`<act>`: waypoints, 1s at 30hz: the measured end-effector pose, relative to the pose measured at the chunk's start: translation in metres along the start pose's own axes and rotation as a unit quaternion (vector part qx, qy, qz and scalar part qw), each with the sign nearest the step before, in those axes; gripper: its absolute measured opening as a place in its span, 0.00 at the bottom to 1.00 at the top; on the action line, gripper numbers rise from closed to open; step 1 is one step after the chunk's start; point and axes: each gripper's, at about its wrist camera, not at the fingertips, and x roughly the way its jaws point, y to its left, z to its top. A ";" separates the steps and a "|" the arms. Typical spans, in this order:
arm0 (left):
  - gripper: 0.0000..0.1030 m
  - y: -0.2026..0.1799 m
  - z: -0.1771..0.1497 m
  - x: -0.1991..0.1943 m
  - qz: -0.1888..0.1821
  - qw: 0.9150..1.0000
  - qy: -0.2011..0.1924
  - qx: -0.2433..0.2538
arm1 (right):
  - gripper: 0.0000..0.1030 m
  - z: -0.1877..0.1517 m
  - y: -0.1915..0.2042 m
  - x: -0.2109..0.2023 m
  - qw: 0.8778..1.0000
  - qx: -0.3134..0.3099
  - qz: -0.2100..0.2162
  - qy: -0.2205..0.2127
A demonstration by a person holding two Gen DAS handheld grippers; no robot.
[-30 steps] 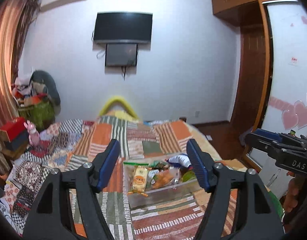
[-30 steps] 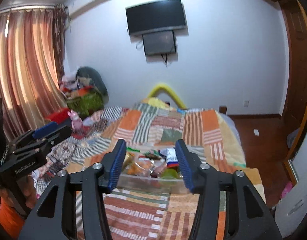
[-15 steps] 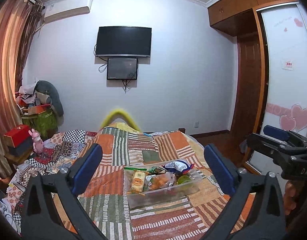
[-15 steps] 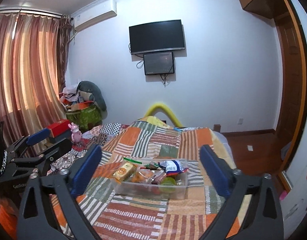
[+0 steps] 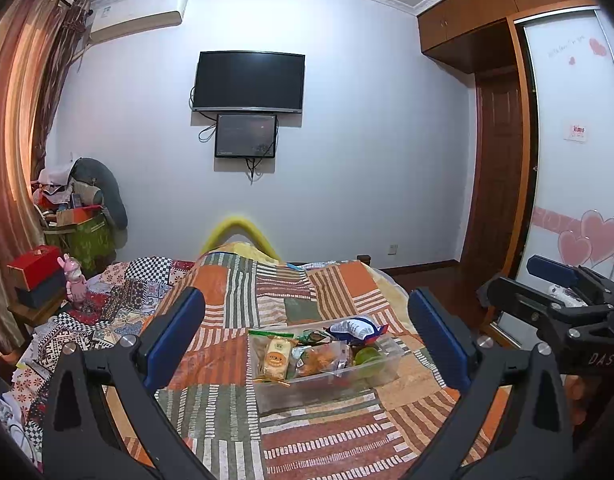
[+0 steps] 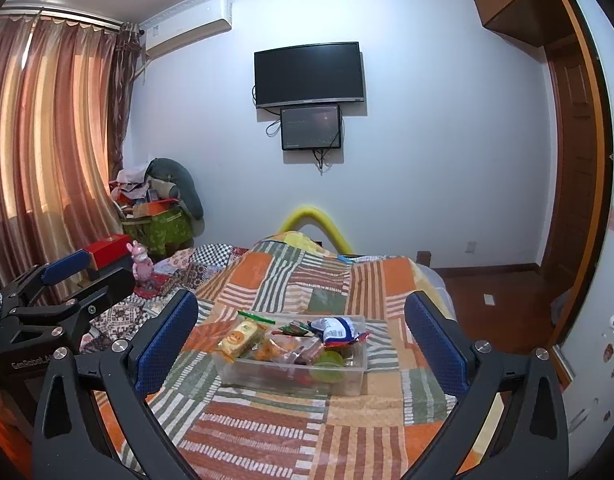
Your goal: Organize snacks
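One snack bin (image 5: 347,380), two screens (image 5: 249,82), two tools (image 5: 307,338)

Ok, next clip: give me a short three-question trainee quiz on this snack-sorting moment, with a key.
1. True or false: the left hand-held gripper is shut on a snack.
2. Where do the snacks lie? A) loose on the quilt B) in the clear plastic rectangular bin C) on the floor
3. Fill in: the blue-and-white crinkled snack bag sits at the bin's ____ end, seen from the right hand-held gripper.

Key: 1 false, both hand-held grippers are open and hold nothing; 2 B, the bin rests on the striped patchwork quilt; 3 right.
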 end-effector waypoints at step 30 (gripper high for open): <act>1.00 -0.010 -0.003 0.002 -0.005 1.000 0.003 0.010 | 1.00 -0.002 -0.003 -0.003 1.000 0.004 -0.005 0.007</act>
